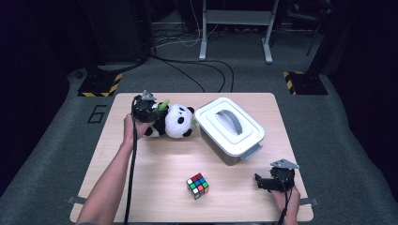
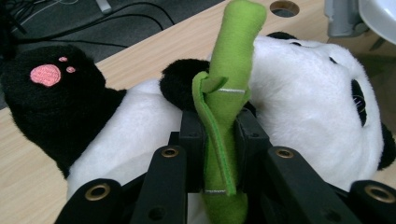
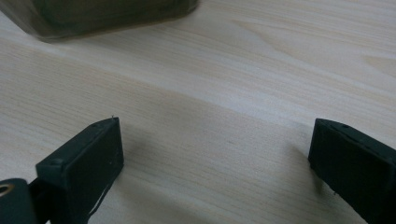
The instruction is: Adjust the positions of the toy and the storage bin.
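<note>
A black and white plush panda (image 1: 176, 121) lies on the wooden table (image 1: 155, 173), left of a lidded box. My left gripper (image 1: 151, 111) is shut on the green felt bamboo stalk (image 2: 224, 121) that belongs to the panda; the stalk stands up between the two black jaws, with the panda's white body (image 2: 303, 93) and a black paw with pink pads (image 2: 46, 74) just behind. My right gripper (image 1: 259, 182) rests low on the table at the front right, pointing left. Its jaws stand wide apart over bare wood (image 3: 215, 130) with nothing between them.
A white storage box with a grey handle on its lid (image 1: 230, 129) stands right of the panda. A colourful puzzle cube (image 1: 197, 185) sits near the front centre. Beyond the far table edge lie floor cables (image 1: 197, 70) and stand bases with hazard stripes (image 1: 101, 86).
</note>
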Tool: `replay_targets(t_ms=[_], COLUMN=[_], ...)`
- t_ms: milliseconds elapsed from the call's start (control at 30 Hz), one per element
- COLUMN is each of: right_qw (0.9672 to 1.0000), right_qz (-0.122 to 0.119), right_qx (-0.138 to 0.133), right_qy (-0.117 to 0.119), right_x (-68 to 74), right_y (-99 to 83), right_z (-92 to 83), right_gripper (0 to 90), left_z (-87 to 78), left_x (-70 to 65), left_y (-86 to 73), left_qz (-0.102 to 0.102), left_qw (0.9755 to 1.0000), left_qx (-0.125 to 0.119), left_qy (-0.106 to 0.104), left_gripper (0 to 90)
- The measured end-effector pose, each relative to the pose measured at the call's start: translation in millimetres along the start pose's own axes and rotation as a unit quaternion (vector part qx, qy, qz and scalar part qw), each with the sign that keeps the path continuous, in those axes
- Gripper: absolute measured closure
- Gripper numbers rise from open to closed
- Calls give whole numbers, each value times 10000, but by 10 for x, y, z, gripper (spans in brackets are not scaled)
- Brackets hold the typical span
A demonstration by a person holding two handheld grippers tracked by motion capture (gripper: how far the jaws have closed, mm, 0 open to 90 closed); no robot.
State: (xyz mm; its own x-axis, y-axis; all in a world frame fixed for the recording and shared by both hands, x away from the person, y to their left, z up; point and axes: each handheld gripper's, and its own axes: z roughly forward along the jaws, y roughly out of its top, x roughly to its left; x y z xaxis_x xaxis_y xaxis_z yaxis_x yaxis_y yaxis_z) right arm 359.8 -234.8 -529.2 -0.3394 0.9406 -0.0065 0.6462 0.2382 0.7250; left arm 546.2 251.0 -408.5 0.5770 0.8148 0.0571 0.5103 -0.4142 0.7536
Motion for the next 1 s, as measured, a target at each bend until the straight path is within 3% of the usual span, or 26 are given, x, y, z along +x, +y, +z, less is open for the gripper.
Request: replay_targets(t_ms=[167, 300, 333, 367, 400, 467, 500, 733, 933, 1000], right_qw=[10000, 10000, 10000, 10000, 10000, 10000, 10000, 10000, 10000, 10000], right_qz=[2, 13, 8, 16, 16, 18, 12, 19, 22, 25], right_qx=[2, 6, 6, 9, 9, 8, 6, 10, 10, 10], right_qy=[1, 3, 6, 7, 7, 6, 7, 11, 9, 9], right_x=[0, 0, 0, 0, 0, 0, 0, -1, 0, 0], right_y=[0, 0, 1, 1, 1, 0, 1, 1, 1, 1], right_z=[0, -1, 0, 0, 0, 0, 0, 0, 0, 0], right_gripper=[24, 24, 24, 24, 24, 24, 25, 24, 24, 24], left_z=[201, 185, 175, 161, 145, 85, 57, -226, -428, -486], left_x=[-4, 10, 9, 7, -1, -17, -29, -75, -187, -251], left_y=[-97, -140, -136, -124, -115, -91, -82, -114, -211, -246], left_qz=[37, 14, -16, -21, -36, -70, -88, -161, -177, -91], left_qw=[9995, 9998, 9998, 9998, 9998, 9998, 9997, 9996, 9995, 9995], left_qx=[283, 200, 186, 218, 176, 141, 118, -84, -252, -231], left_qy=[93, 44, 20, 4, 22, 118, 216, 195, 121, 193], left_gripper=[760, 745, 727, 600, 600, 477, 325, 179, 150, 135])
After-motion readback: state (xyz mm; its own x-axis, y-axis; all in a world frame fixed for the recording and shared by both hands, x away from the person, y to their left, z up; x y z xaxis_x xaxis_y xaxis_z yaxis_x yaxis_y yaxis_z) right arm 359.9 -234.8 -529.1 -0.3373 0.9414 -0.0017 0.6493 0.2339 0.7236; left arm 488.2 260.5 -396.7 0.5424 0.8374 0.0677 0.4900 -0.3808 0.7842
